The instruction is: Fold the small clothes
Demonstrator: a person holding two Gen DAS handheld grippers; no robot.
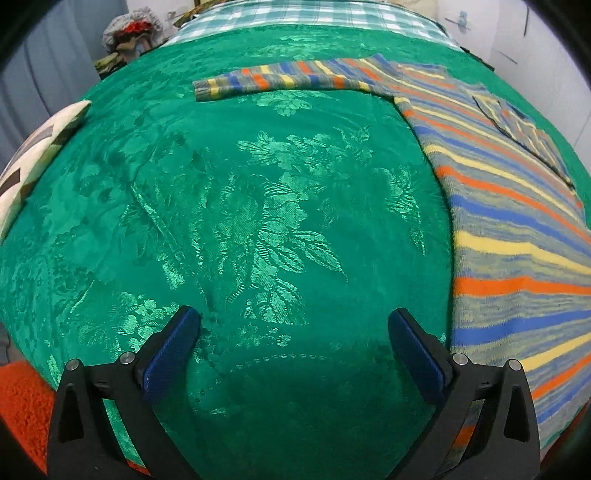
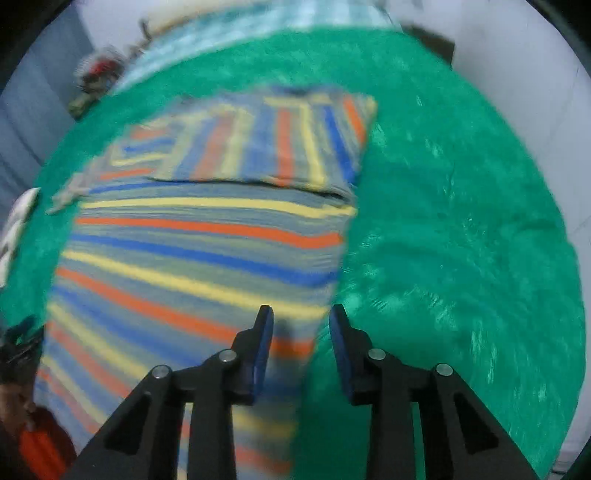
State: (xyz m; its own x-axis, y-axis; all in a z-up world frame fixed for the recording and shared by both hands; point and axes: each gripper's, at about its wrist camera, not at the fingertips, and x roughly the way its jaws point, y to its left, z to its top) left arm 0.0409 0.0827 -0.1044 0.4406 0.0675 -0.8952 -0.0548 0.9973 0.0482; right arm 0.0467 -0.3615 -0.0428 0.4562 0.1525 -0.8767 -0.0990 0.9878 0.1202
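Note:
A small striped knit sweater [image 1: 517, 206], grey with blue, orange and yellow bands, lies flat on the green floral bedspread [image 1: 240, 221]. One sleeve [image 1: 280, 81] stretches out to the left at the far side. My left gripper [image 1: 293, 325] is open and empty over bare bedspread, left of the sweater's side edge. In the right wrist view the sweater [image 2: 207, 236] has its right sleeve [image 2: 273, 144] folded over the chest. My right gripper [image 2: 301, 317] is open and empty, low over the sweater's right edge near the hem. That view is blurred.
A patterned cushion [image 1: 33, 162] lies at the bed's left edge. A checked blanket [image 1: 303, 14] covers the far end of the bed. Clutter [image 1: 129, 33] stands by the wall at the far left. Orange fabric [image 1: 26, 398] shows at the near left.

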